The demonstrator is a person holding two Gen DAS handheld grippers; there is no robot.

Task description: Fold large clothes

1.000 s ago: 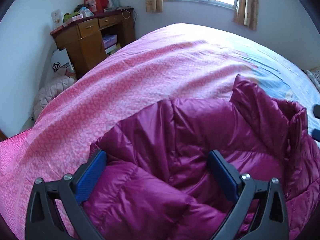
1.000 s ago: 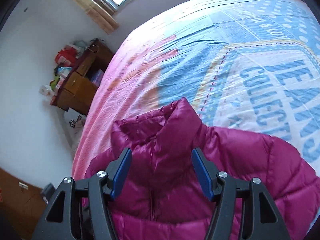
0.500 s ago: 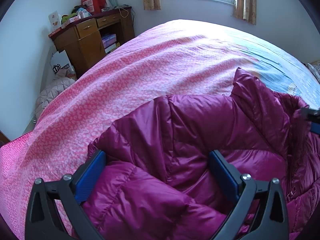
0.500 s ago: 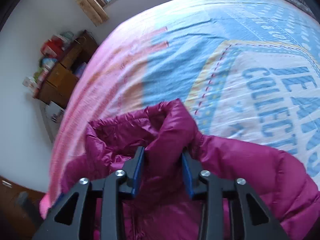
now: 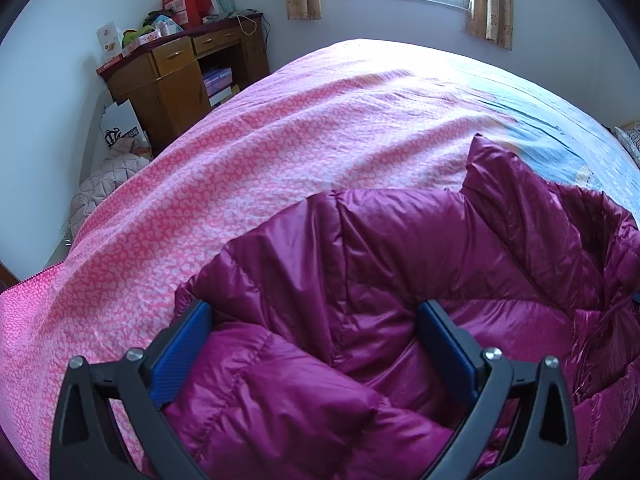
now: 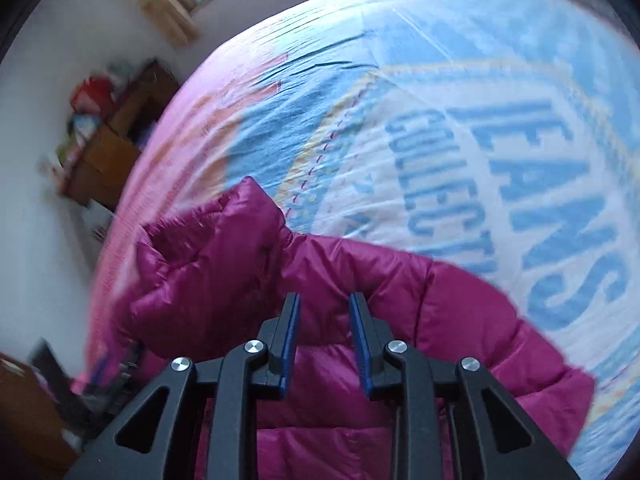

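The left gripper (image 5: 314,348) tilts down over the magenta down jacket (image 5: 400,280) on the bed (image 5: 280,152), jaws wide apart astride a puffy fold. The right gripper (image 6: 323,340), angled down, is closing on jacket fabric. Only the right view shows the bedcover's blue lettering (image 6: 540,200).

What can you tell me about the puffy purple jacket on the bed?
The puffy jacket is shiny magenta, quilted in stitched puffs, with a stand-up collar. It lies rumpled on the bedspread. The left gripper stands wide open around a fold; the right gripper is closing with fabric between its jaws.
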